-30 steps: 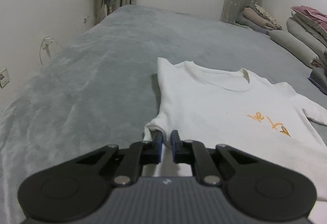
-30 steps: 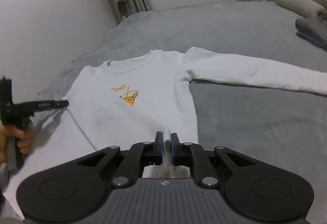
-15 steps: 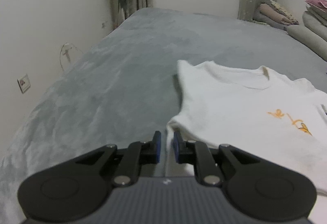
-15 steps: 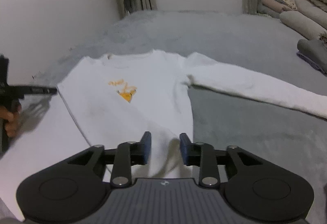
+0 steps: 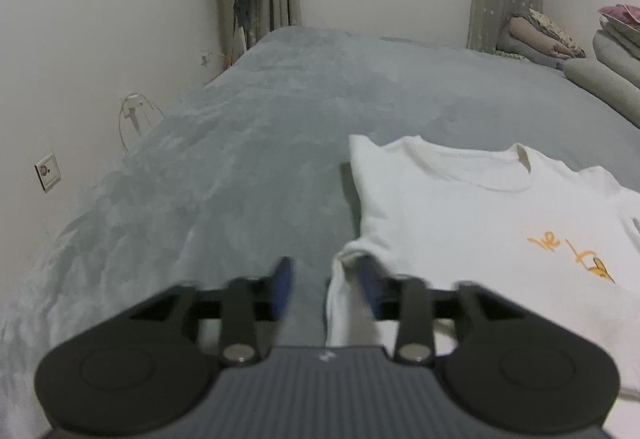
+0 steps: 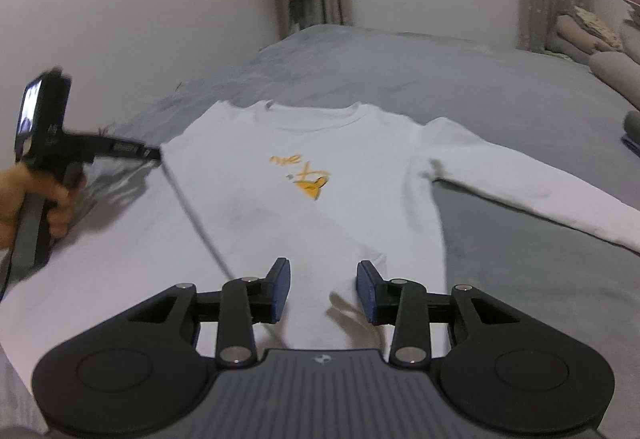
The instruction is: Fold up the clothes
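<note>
Both grippers opening, folded bedding (image 5: 600, 51) beyond sweatshirt (image 5: 460, 207)

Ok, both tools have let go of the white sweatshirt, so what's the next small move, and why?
Probably take the right tool across to the long sleeve, which lies spread out over the grey bed cover while the other side of the white sweatshirt looks already folded in. Both tools' jaws are opening, the left tool too, and neither grips cloth.

Grey plush bed (image 5: 304, 127) under a spread white sweatshirt (image 6: 320, 207), with perhaps folded bedding (image 5: 600, 87) along its far edge.
</note>
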A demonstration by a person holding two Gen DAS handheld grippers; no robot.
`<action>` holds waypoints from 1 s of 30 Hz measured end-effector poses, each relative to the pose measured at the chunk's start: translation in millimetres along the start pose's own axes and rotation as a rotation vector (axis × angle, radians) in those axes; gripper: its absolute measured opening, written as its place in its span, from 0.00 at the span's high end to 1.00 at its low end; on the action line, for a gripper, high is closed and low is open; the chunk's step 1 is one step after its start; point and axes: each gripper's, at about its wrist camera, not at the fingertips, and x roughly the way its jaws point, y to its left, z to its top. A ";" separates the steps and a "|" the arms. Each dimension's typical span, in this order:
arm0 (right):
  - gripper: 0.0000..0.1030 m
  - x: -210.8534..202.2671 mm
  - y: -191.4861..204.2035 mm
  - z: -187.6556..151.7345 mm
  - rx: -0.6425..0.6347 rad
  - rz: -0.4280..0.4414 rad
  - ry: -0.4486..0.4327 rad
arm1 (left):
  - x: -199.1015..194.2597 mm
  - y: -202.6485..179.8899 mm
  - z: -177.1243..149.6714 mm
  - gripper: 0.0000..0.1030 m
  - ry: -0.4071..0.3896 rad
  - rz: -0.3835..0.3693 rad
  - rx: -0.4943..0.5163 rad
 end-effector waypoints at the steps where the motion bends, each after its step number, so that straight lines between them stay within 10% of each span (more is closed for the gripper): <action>1: 0.65 2.3 2.1 -1.0 -0.009 0.000 0.009 | 1.4 0.2 0.1 0.54 0.000 -0.002 0.000; 11: 0.65 12.6 8.5 -6.2 -0.042 -0.024 0.052 | 12.6 -5.3 -0.4 0.60 0.024 0.001 0.026; 19: 0.64 13.4 10.7 -7.7 -0.053 -0.033 0.060 | 14.1 -9.3 -2.6 0.89 0.028 0.001 0.059; 30: 0.64 15.7 9.8 -8.3 -0.049 -0.032 0.063 | 12.7 -8.4 -2.7 0.93 0.033 0.016 0.058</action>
